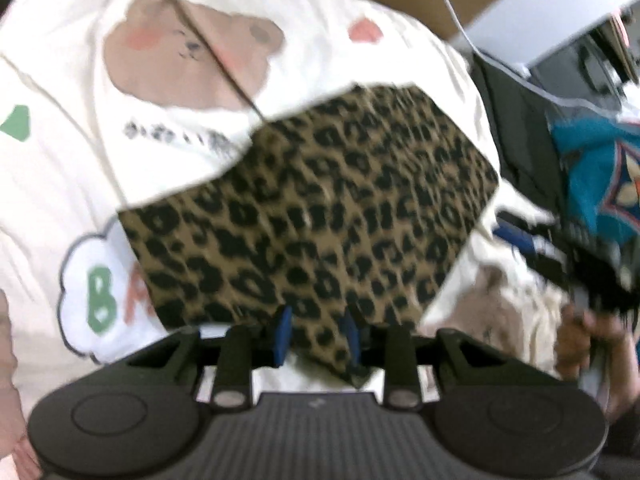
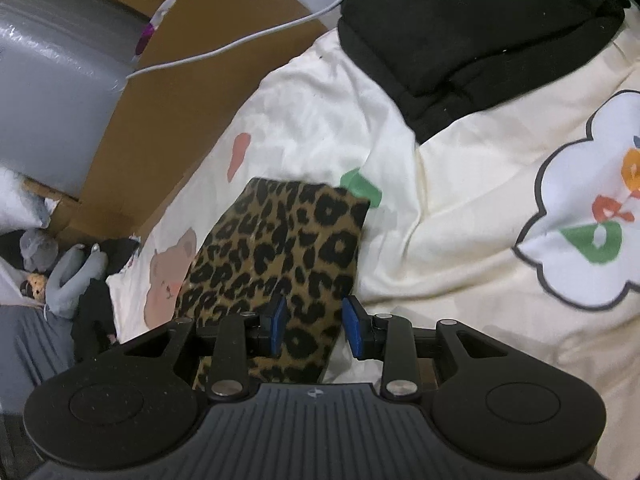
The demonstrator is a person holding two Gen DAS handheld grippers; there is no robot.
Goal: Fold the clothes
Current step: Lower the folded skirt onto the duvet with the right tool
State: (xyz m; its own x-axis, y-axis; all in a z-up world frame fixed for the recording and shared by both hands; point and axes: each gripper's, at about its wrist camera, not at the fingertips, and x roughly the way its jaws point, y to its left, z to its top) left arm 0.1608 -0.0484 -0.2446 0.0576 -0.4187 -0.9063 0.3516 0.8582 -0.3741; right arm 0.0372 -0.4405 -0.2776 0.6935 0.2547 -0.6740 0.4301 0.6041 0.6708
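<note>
Cream bedding (image 2: 460,208) printed with bears and clouds covers the bed and serves as the work area; a cardboard panel (image 2: 180,92) and a white cable (image 2: 240,42) border it, and a folded black garment (image 2: 472,36) lies at the far side.

The leopard-print garment (image 2: 276,256) lies folded into a compact rectangle on the bedding. The right tool (image 2: 314,326) sits over its near edge with its jaws parted and no cloth pinched between the blue pads (image 2: 279,322): released. The left tool (image 1: 318,336) is likewise parted above the garment's near corner, not gripping, though motion blur limits certainty.

Hazards from this state:

1. Snagging. A pad dragging across the top layer during withdrawal could pull the fold open. Cause: too shallow a retreat path.
2. Uneven stack. Soft, rumpled bedding gives poor support; the rectangle may slump or skew.
3. Cable entanglement. The cable runs close behind the work area and could catch a tool reaching for another item.
4. Tool collision. Both tools work near the same edge.
</note>
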